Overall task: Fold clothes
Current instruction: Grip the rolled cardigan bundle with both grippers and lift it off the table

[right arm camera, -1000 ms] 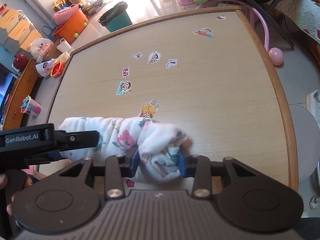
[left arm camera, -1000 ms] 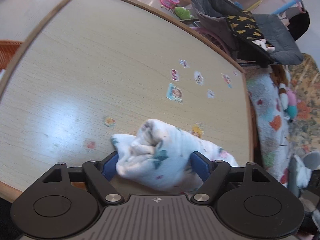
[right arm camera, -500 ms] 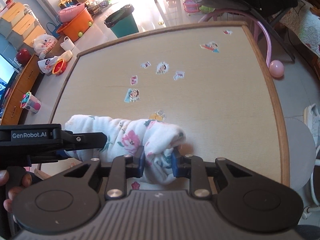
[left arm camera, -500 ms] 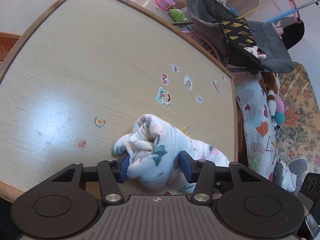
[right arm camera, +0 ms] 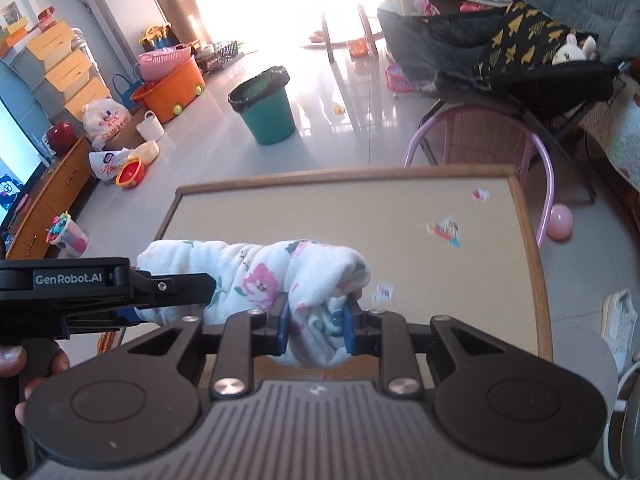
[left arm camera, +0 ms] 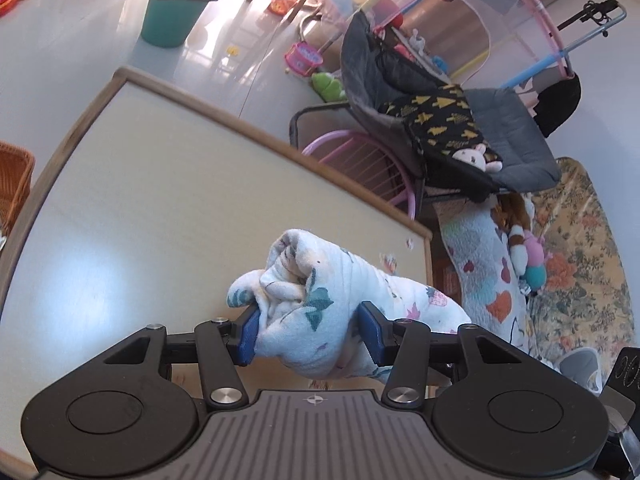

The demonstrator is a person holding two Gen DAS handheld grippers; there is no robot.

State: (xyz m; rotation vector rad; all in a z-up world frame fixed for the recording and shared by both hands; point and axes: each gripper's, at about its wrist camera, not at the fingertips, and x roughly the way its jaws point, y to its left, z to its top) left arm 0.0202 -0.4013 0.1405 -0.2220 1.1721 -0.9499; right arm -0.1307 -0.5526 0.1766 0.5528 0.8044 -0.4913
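Note:
A white floral cloth [left arm camera: 320,300] is bunched into a long roll and hangs above the wooden table [left arm camera: 160,200]. My left gripper [left arm camera: 310,332] is shut on one end of it, blue pads pressing into the fabric from both sides. My right gripper [right arm camera: 316,326] is shut on the other end of the floral cloth [right arm camera: 280,276]. In the right wrist view the left gripper's black body [right arm camera: 100,288] crosses in from the left, held by a person's hand [right arm camera: 24,364]. The cloth's underside is hidden behind the jaws.
Stickers [right arm camera: 444,230] dot the table [right arm camera: 360,208]. A wicker basket [left arm camera: 12,184] stands off its left side. Beyond the far edge are a green bin [right arm camera: 266,110], a pink-framed chair [right arm camera: 480,140], a grey seat with a black and yellow cushion [left arm camera: 444,120] and a patterned rug [left arm camera: 580,260].
Both grippers closed tighter on the ends of the cloth and then rose with it. The table has dropped lower in both views and more of the room shows.

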